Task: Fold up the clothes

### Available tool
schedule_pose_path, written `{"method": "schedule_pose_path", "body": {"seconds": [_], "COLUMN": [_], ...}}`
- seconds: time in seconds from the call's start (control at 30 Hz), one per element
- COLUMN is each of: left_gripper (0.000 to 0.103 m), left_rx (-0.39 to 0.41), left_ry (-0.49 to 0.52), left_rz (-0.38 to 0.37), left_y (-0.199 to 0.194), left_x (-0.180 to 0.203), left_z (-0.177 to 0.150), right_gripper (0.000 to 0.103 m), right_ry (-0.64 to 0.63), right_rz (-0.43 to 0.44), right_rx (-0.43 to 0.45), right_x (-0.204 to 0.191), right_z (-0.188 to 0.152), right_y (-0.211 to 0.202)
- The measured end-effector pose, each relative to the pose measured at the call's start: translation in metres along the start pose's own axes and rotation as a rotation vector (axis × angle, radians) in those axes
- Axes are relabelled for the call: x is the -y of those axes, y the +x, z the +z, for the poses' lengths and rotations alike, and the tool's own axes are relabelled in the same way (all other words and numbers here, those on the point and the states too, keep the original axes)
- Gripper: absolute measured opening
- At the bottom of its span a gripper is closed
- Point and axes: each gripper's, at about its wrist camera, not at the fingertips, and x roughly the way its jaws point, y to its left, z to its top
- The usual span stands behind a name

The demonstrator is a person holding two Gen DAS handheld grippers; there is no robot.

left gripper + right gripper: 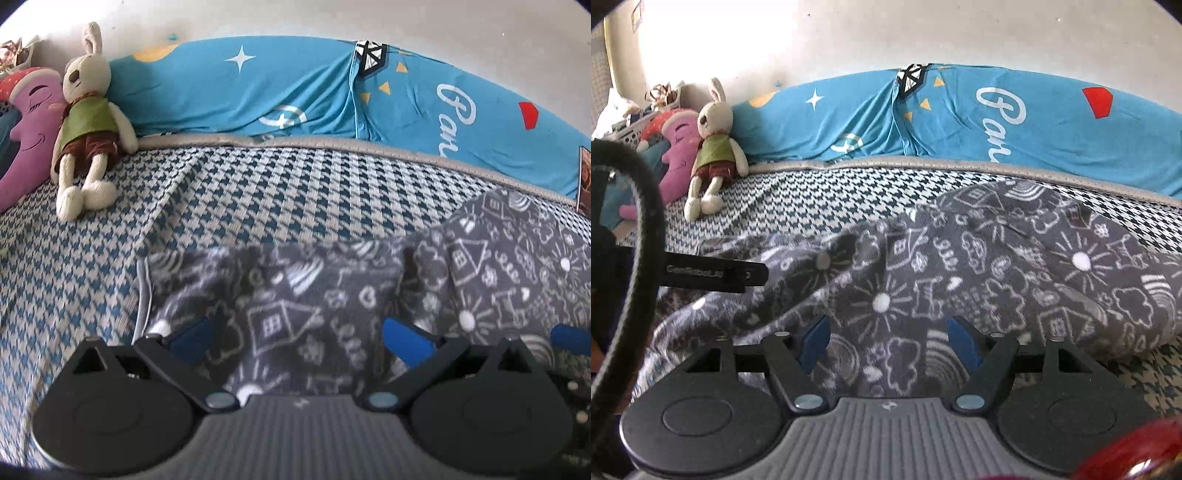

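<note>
A dark grey garment (295, 295) with white doodle print lies rumpled on the houndstooth bed cover (258, 199). In the left wrist view its piped left edge (142, 291) shows, and my left gripper (299, 341) stands open low over the cloth, blue pads (192, 339) wide apart. In the right wrist view the garment (1015, 266) bunches into a mound toward the right. My right gripper (888, 341) is open over its near part, cloth lying between the blue pads (964, 343). A black finger of the left gripper (716, 275) reaches in over the garment's left end.
A plush rabbit (88, 122) and a purple moon cushion (29, 125) lie at the far left. Rolled blue bedding (332, 96) runs along the wall behind a grey mattress edge (295, 142). Bare houndstooth cover stretches left of the garment. A white basket (631, 133) stands far left.
</note>
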Motion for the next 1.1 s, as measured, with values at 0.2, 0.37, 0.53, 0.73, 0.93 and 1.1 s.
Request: {"method": "schedule_pose_path", "body": {"seconds": [0.2,0.37,0.53,0.73,0.93,1.1], "left_gripper": [0.103,0.103,0.103,0.103,0.103,0.103], "left_rx": [-0.015,-0.031,-0.023,0.008,0.009,-0.008], "left_ry": [-0.034,-0.053,-0.025,-0.052,-0.094,-0.111], "left_rz": [0.007,0.012,0.021,-0.004,-0.033,-0.058], "left_y": [-0.001,0.001,0.001,-0.004,0.001,0.006], "left_x": [-0.004,-0.007,-0.003,-0.001,0.004,0.01], "left_z": [-0.016,-0.026,-0.031,-0.028,-0.022,-0.019], "right_gripper": [0.07,0.07,0.07,0.07,0.069,0.069], "right_ry": [-0.018,0.053,0.124,0.178,0.166,0.179], "right_rz": [-0.05,-0.085,-0.094,-0.098,-0.085,-0.062], "right_rx": [0.048,0.091,0.139,0.148,0.161,0.148], "right_x": [0.01,0.036,0.066,0.097,0.122,0.144], "right_z": [-0.004,-0.001,0.006,0.019,0.034,0.042], "right_y": [-0.014,-0.02,-0.027,-0.021,-0.009,0.011]}}
